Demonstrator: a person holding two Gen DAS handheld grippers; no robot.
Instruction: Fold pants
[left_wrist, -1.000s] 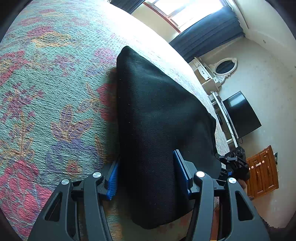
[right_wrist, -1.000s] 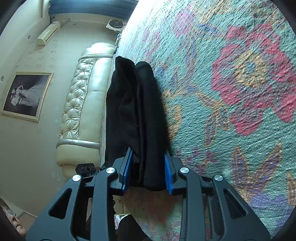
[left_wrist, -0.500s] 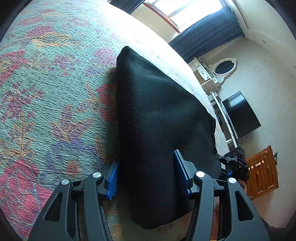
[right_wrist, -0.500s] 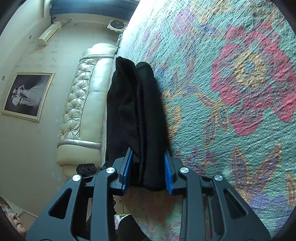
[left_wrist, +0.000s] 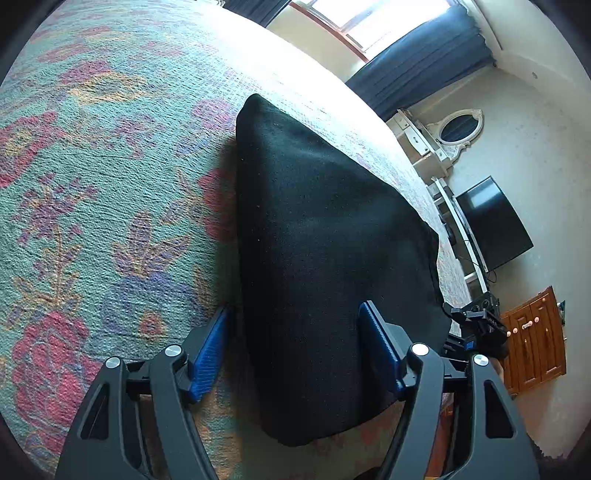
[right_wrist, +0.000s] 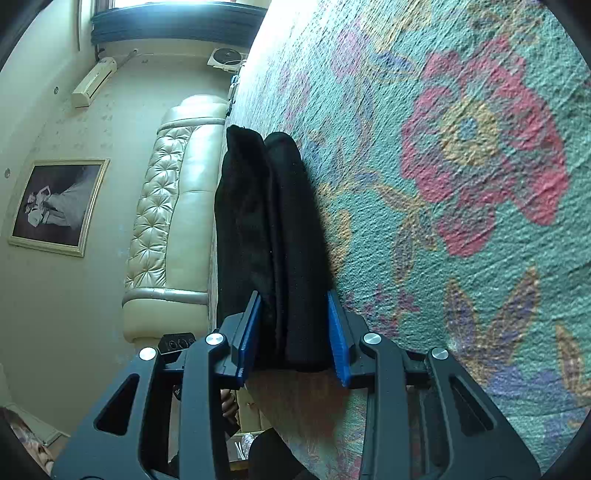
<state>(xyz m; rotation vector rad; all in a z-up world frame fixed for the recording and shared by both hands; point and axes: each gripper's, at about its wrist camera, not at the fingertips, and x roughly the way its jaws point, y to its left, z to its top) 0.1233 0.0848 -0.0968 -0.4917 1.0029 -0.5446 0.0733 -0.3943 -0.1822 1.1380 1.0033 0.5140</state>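
Gripping the folded pants (right_wrist: 273, 240), the right gripper (right_wrist: 291, 332) pinches its edge; the left gripper (left_wrist: 295, 347) straddles them, jaws apart. Release evenly, avoid dragging.

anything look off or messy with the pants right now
Nothing stands out. The black pants lie folded in a neat stack on the floral bedspread, edges roughly aligned, with the left gripper and right gripper around them.
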